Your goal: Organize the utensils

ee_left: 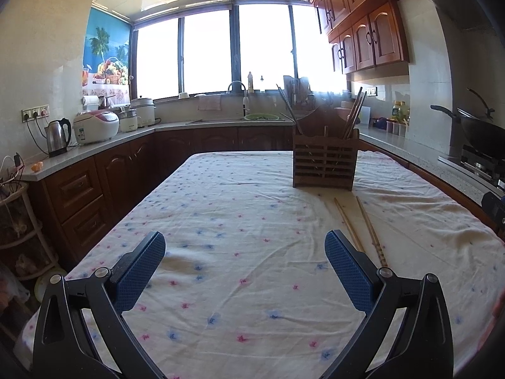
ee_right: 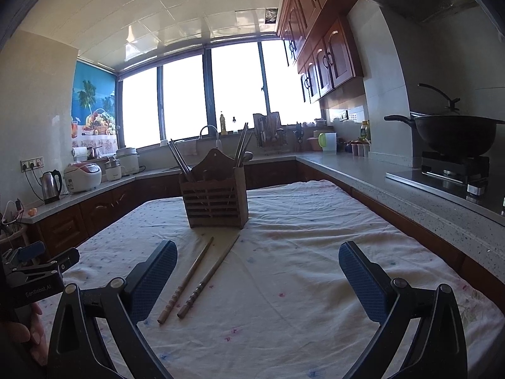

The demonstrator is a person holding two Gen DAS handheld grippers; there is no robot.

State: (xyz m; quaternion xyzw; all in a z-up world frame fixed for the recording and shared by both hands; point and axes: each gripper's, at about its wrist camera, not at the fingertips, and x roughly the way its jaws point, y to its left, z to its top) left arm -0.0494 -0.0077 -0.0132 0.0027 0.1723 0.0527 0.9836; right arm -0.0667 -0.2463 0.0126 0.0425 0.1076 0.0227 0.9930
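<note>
A slatted wooden utensil holder (ee_left: 324, 161) stands upright on the cloth-covered table (ee_left: 227, 208), with several chopsticks leaning in it. It also shows in the right wrist view (ee_right: 215, 200). Two wooden chopsticks (ee_right: 197, 279) lie loose on the cloth in front of the holder; they also show in the left wrist view (ee_left: 363, 229). My left gripper (ee_left: 244, 270) is open and empty, left of the chopsticks. My right gripper (ee_right: 257, 279) is open and empty, with the chopsticks just inside its left finger (ee_right: 151, 281).
Counters wrap around the table: a kettle (ee_left: 58, 135) and rice cooker (ee_left: 96, 126) at left, a sink (ee_left: 240, 117) at the back, a wok on a stove (ee_right: 454, 135) at right. The left gripper's body (ee_right: 34, 271) shows at the right wrist view's left edge.
</note>
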